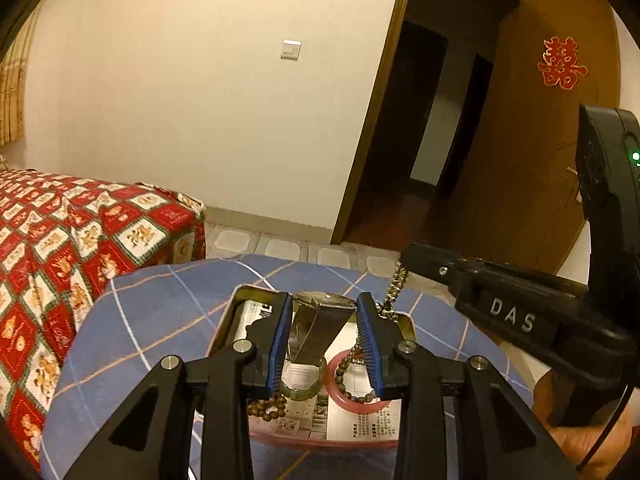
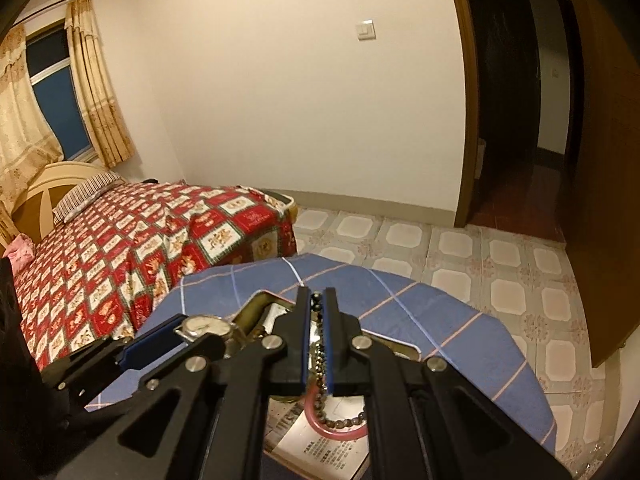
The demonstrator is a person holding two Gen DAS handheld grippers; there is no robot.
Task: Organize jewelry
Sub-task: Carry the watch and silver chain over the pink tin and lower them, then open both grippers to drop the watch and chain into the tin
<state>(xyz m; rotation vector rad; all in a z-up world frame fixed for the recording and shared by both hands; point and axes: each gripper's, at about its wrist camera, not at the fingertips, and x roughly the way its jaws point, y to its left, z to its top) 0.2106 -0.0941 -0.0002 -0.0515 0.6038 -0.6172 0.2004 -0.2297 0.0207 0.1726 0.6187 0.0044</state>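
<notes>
Left wrist view: left gripper (image 1: 323,340) clamps a metal-band wristwatch (image 1: 316,320) between its blue pads, held over an open tin box (image 1: 406,330) with a pink bangle (image 1: 354,382), green bangle (image 1: 301,380) and brown bead bracelet (image 1: 266,407) inside. Right gripper (image 2: 318,340) is pinched on a dangling bead chain (image 2: 319,364) above the same box. Box sits on a blue checked cloth (image 2: 432,320), a bed (image 2: 132,236) just beside it.
</notes>
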